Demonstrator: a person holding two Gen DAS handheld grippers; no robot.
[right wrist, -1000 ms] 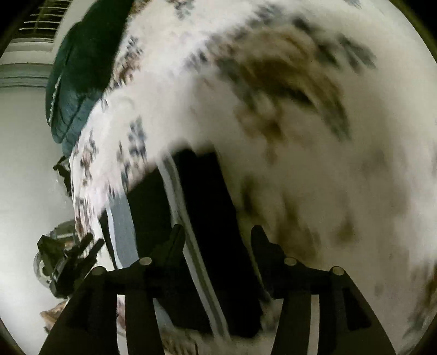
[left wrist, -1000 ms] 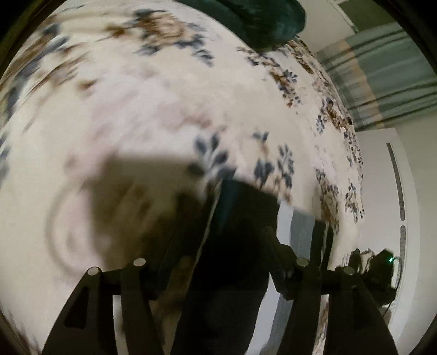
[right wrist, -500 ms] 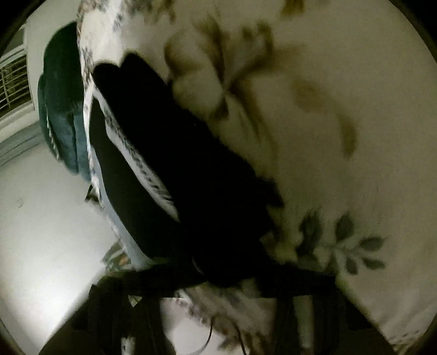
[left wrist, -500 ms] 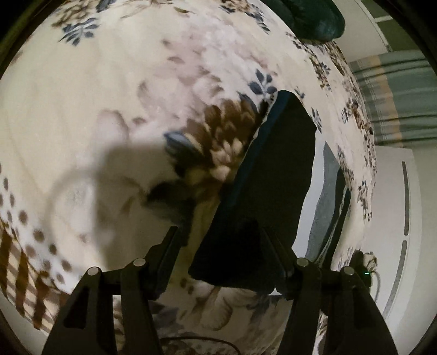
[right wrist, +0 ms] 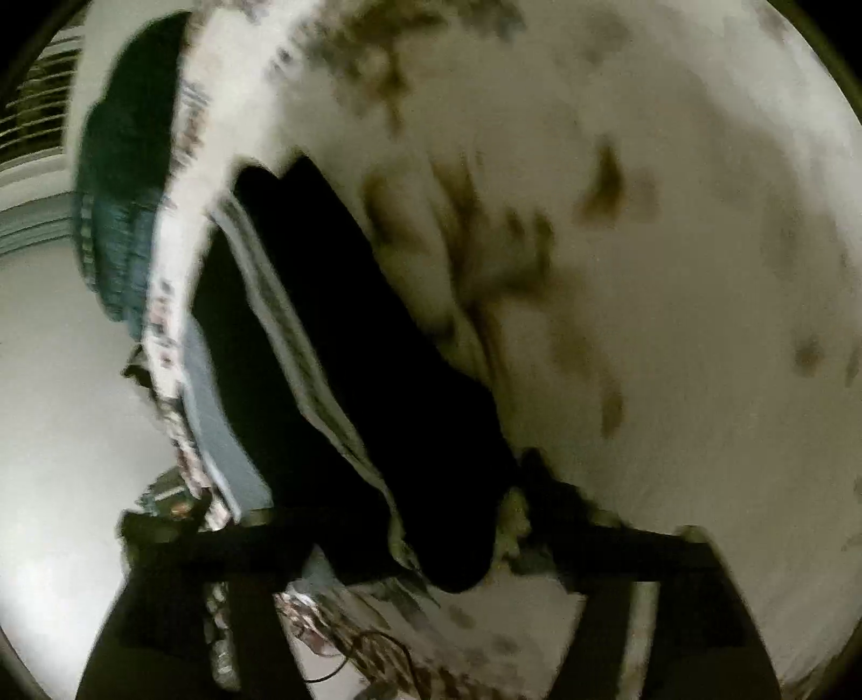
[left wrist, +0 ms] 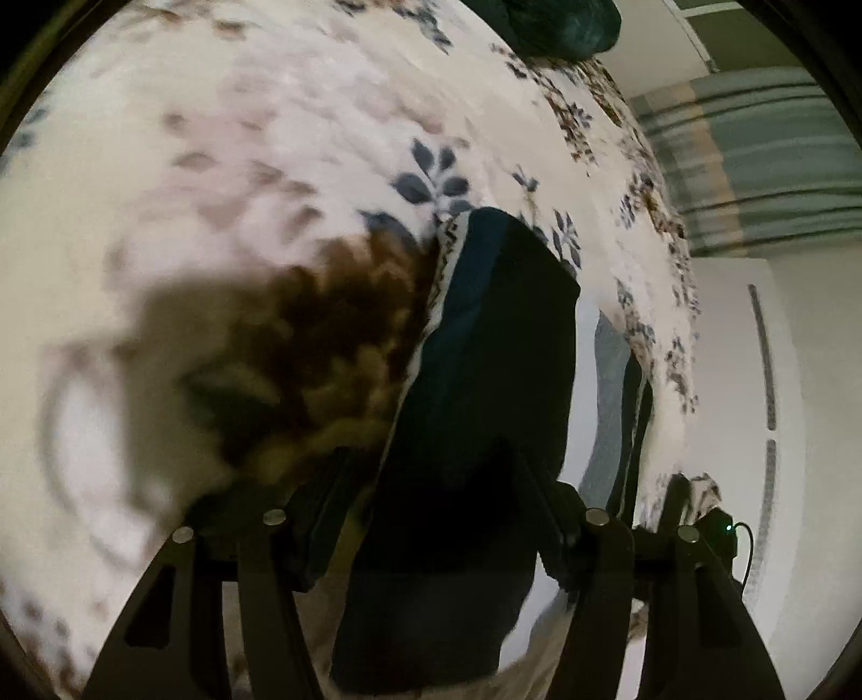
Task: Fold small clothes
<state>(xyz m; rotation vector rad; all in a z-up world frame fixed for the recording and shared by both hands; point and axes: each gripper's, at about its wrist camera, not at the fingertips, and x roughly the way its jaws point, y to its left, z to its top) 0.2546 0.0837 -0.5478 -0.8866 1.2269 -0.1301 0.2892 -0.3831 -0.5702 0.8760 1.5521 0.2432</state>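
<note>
A dark navy garment (left wrist: 485,387) with a white patterned trim lies on the cream floral blanket (left wrist: 242,161). Its near end reaches between the fingers of my left gripper (left wrist: 431,474), whose jaws stand apart around the cloth. In the right wrist view the same dark garment (right wrist: 366,377), with grey-white stripes along it, runs down to my right gripper (right wrist: 436,511). That view is blurred and dark, so I cannot tell how the right jaws stand.
A dark green pillow (left wrist: 549,27) lies at the far end of the bed and also shows in the right wrist view (right wrist: 124,161). A striped curtain (left wrist: 754,161) and white wall are right. Cables (right wrist: 366,646) lie below the bed edge.
Both views have shifted over the blanket. The dark garment now reaches nearer, between the left fingers. The right view has swung and stays blurred by motion.
</note>
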